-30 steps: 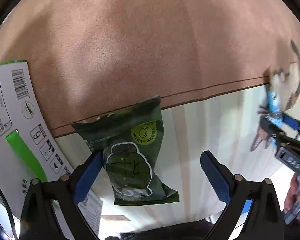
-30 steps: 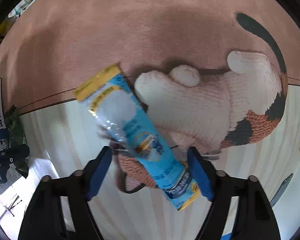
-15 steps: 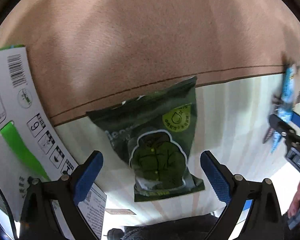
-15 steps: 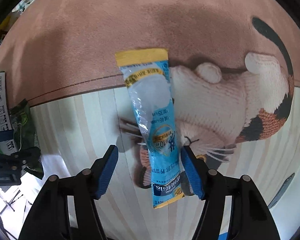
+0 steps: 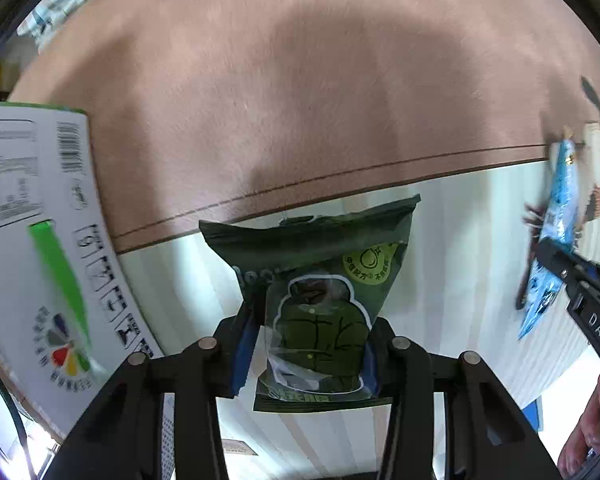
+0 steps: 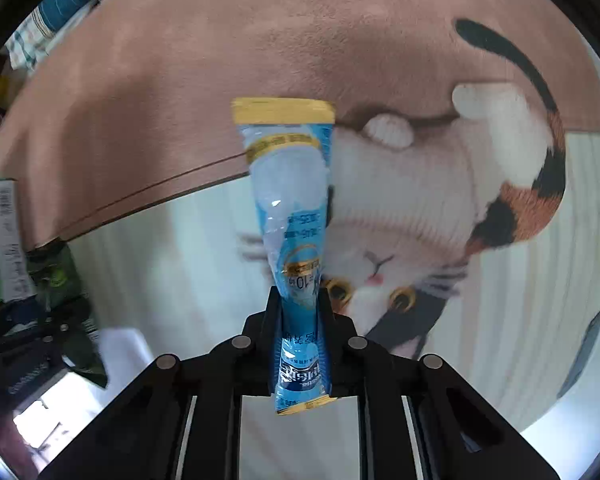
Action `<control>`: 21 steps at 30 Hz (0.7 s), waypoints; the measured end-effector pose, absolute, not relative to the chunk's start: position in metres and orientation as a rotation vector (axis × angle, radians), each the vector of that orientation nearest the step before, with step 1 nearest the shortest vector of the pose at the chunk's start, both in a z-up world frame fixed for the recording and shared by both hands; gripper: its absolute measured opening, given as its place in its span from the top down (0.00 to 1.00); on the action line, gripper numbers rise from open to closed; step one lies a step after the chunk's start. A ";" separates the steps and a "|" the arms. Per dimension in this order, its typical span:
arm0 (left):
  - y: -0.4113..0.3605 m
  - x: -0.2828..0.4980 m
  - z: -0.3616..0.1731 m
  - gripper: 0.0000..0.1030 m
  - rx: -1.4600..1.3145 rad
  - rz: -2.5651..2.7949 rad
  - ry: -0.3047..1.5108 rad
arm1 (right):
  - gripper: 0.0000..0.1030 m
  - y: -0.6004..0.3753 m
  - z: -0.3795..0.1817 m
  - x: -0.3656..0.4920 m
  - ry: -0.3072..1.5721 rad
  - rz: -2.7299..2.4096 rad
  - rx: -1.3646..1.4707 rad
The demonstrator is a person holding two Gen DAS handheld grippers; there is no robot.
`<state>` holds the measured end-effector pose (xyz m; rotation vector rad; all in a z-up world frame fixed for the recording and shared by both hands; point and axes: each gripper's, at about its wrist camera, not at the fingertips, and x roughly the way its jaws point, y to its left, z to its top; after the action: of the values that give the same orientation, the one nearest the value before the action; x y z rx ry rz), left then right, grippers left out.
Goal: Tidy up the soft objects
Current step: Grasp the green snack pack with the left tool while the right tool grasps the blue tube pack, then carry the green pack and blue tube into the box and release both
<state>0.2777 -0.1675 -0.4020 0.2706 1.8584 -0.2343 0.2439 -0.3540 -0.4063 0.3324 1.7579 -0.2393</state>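
My left gripper (image 5: 310, 336) is shut on a dark green snack packet (image 5: 324, 280) with a cartoon figure on it, its blue pads pinching the lower half. My right gripper (image 6: 300, 312) is shut on a long blue and yellow pouch (image 6: 290, 204) that points away from me over the cat-face rug. The blue pouch also shows at the right edge of the left wrist view (image 5: 552, 248). The green packet shows at the left of the right wrist view (image 6: 56, 276).
A pink and cream rug (image 5: 300, 92) with a calico cat face (image 6: 440, 208) covers the floor. A white printed cardboard box (image 5: 32, 248) stands at the left. Cloth clutter (image 6: 48, 24) lies past the rug's far left edge.
Both grippers were open around their packets and have closed on them. The blue pouch has swung to point straight ahead, and the green packet is now centred between the left jaws.
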 end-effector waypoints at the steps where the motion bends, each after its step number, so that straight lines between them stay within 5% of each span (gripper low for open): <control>1: -0.165 0.276 -0.393 0.62 0.261 -0.242 1.836 | 0.85 -0.351 -0.401 0.242 1.749 -0.233 0.352; 13: -0.062 0.257 -0.241 0.62 -0.020 -0.308 1.573 | 0.85 -0.241 -0.274 0.231 1.547 -0.006 0.436; 21: 0.071 0.259 -0.197 0.62 -0.052 -0.185 1.466 | 0.85 -0.090 -0.202 0.250 1.460 0.158 0.354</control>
<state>0.2594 0.0706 -0.1974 -0.0522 1.4660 -0.1853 0.2499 -0.0899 -0.2015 0.3544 1.4596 0.1579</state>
